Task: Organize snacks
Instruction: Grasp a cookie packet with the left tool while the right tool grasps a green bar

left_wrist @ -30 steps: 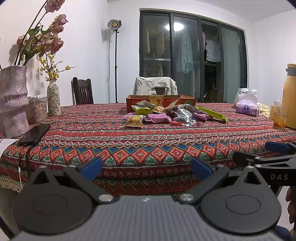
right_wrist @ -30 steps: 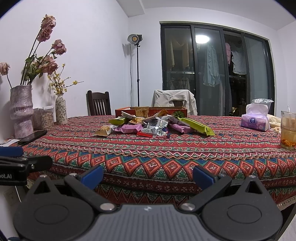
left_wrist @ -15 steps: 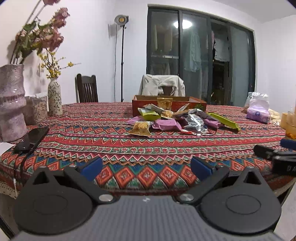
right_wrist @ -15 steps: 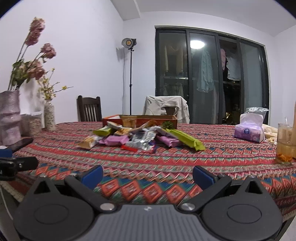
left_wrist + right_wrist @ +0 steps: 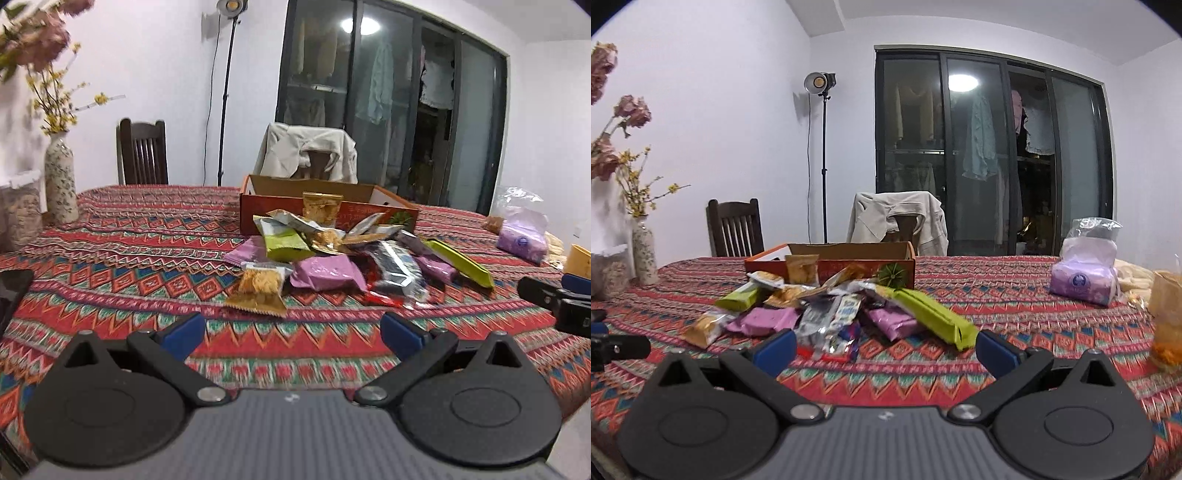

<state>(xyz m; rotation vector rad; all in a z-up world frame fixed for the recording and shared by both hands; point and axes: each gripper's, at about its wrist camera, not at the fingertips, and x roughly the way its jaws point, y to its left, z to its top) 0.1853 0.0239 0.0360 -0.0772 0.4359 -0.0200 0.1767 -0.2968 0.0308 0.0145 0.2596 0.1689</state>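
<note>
A pile of snack packets (image 5: 332,254) lies mid-table in front of an open orange cardboard box (image 5: 325,205); it also shows in the right wrist view (image 5: 827,310), with the box (image 5: 849,266) behind it. A gold cracker packet (image 5: 258,288) lies nearest my left gripper. A long green packet (image 5: 931,317) lies nearest my right gripper. My left gripper (image 5: 291,332) is open and empty, just short of the pile. My right gripper (image 5: 884,350) is open and empty over the pile's near edge. Each gripper's tip shows in the other's view.
The table has a red patterned cloth (image 5: 147,258). Vases (image 5: 59,184) with flowers and a black phone (image 5: 11,291) stand at the left. A purple tissue pack (image 5: 1084,273) and a glass of drink (image 5: 1167,325) stand at the right. Chairs (image 5: 735,227) stand behind.
Both grippers have moved forward over the table toward the snack pile, which now looks larger and closer. Both stay open and empty.
</note>
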